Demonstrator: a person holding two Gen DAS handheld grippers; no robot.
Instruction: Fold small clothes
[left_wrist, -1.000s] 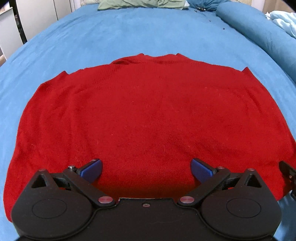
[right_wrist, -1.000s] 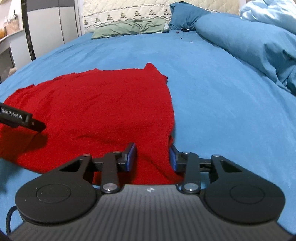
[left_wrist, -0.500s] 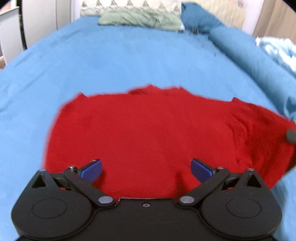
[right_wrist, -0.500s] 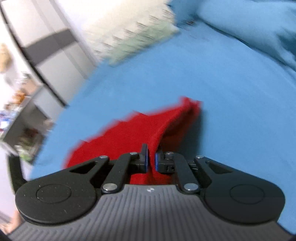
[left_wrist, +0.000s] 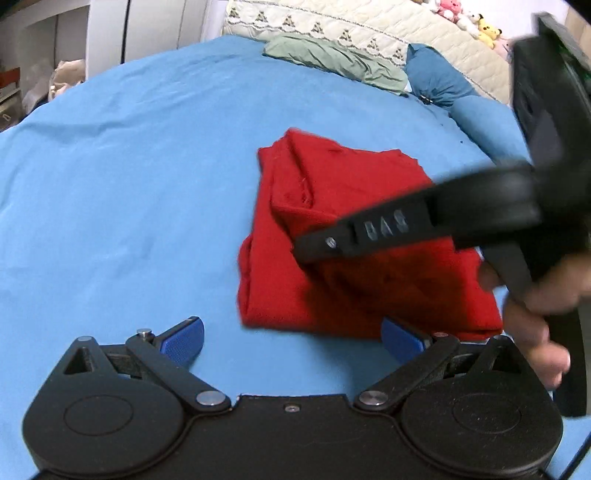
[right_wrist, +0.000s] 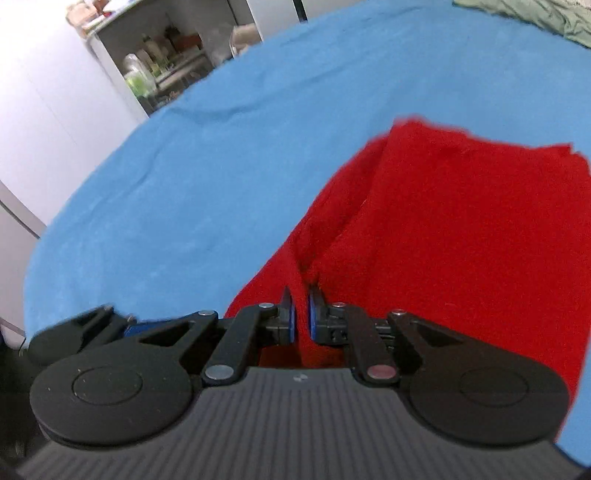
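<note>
since a second ago the sweater (left_wrist: 354, 236) goes from lying spread wide across the bed (left_wrist: 129, 184) to lying doubled over, its right side carried across onto the left half, so it now makes a narrower, thicker rectangle. that looks like the first lengthwise fold nearly laid, though not yet released.

the left gripper (left_wrist: 291, 338) has pulled back off the cloth: a second ago it hovered over the lower middle of the garment, now its blue fingers (left_wrist: 184, 334) stand wide apart over bare sheet, holding nothing, with the sweater's near hem just beyond them and mostly toward the right finger.

the right gripper (right_wrist: 300, 314) has swung across; in the left view it reaches in from the right above the folded cloth, blurred. in its own view the fingers (right_wrist: 287, 317) are nearly closed, pinching a ridge of red knit that runs up between them. the folded layer lies flat to the right of the fingers, the lower layer's edge peeks out to the left.

next, i judge, the pinched edge needs setting down square.
</note>
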